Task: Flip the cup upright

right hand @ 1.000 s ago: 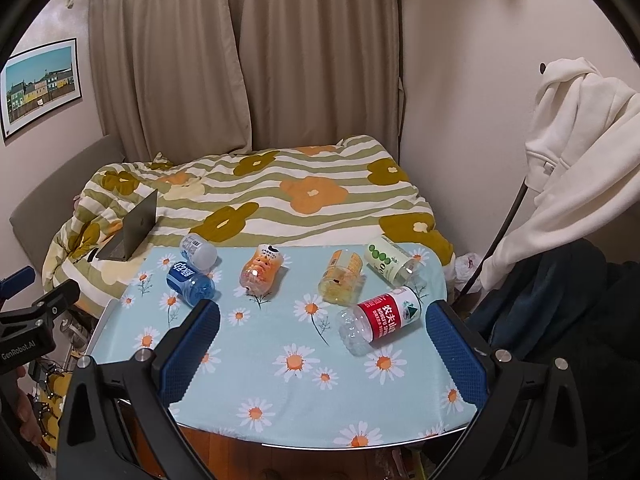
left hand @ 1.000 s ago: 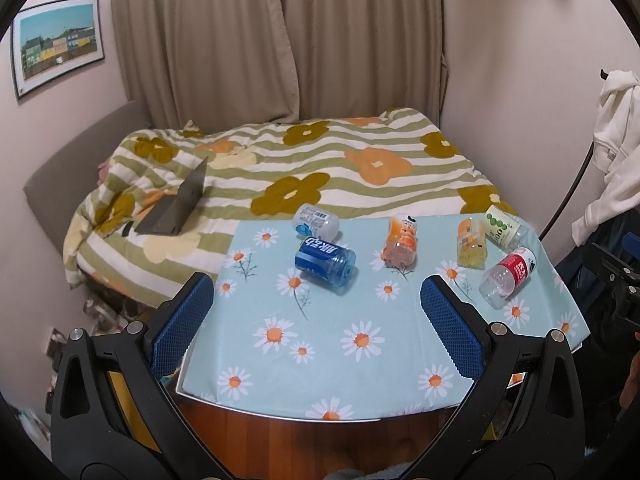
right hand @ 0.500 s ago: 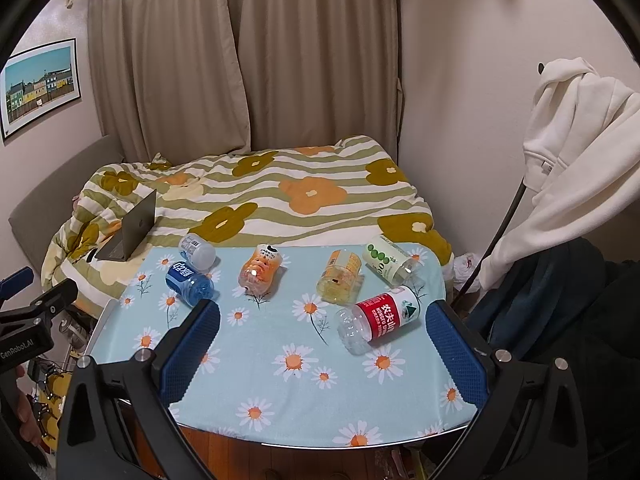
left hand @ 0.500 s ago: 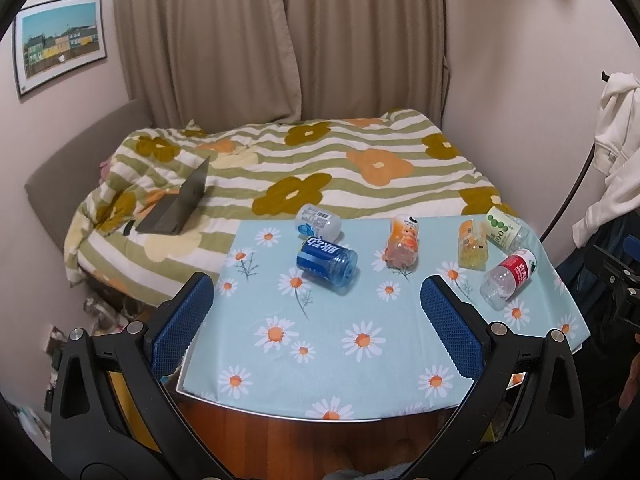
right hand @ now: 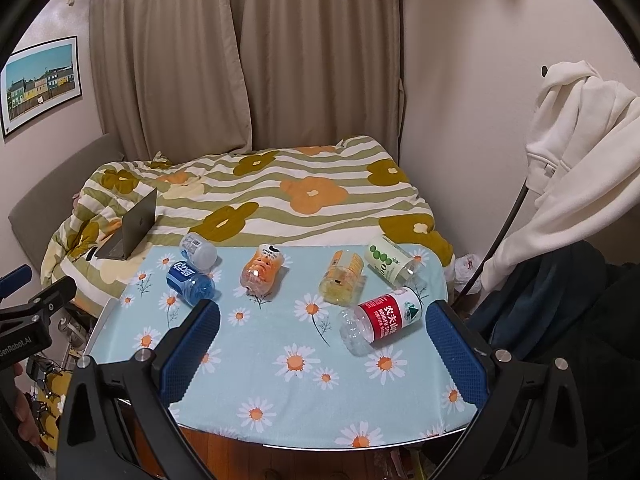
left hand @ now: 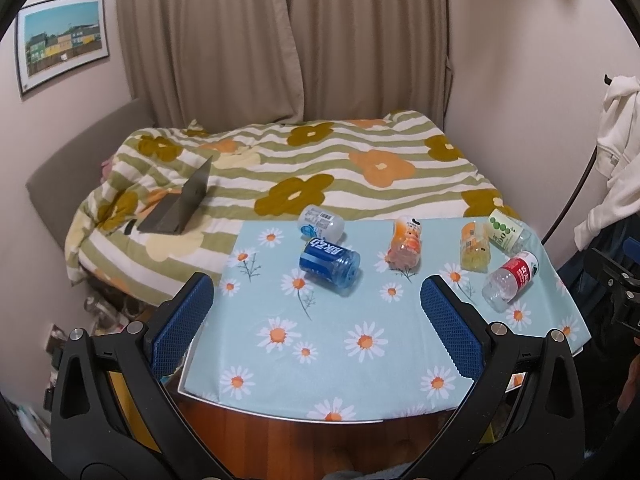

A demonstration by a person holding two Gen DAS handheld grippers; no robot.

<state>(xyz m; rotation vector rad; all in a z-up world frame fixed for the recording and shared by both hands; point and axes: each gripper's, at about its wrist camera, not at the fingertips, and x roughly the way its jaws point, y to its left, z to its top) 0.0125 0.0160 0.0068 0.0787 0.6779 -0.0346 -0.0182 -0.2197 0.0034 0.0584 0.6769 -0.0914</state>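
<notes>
Several cut-bottle cups lie on their sides on the daisy-print table (left hand: 360, 360) (right hand: 280, 392): a blue-label one (left hand: 329, 264) (right hand: 189, 280), a clear white-label one (left hand: 320, 222) (right hand: 198, 249), an orange one (left hand: 405, 243) (right hand: 262, 270), a yellow one (left hand: 475, 247) (right hand: 342, 277), a green-dot one (left hand: 508, 231) (right hand: 390, 259) and a red-label one (left hand: 512, 278) (right hand: 382, 318). My left gripper (left hand: 318, 320) is open and empty over the table's near edge. My right gripper (right hand: 322, 350) is open and empty, short of the red-label cup.
A bed with a striped flower quilt (left hand: 320, 168) lies behind the table, with a half-open laptop (left hand: 182, 208) on it. White and dark clothes (right hand: 576, 152) hang at the right. The left gripper's frame (right hand: 28, 320) shows at the left of the right wrist view.
Both views have shifted only slightly. The cups have not moved and both grippers stay open.
</notes>
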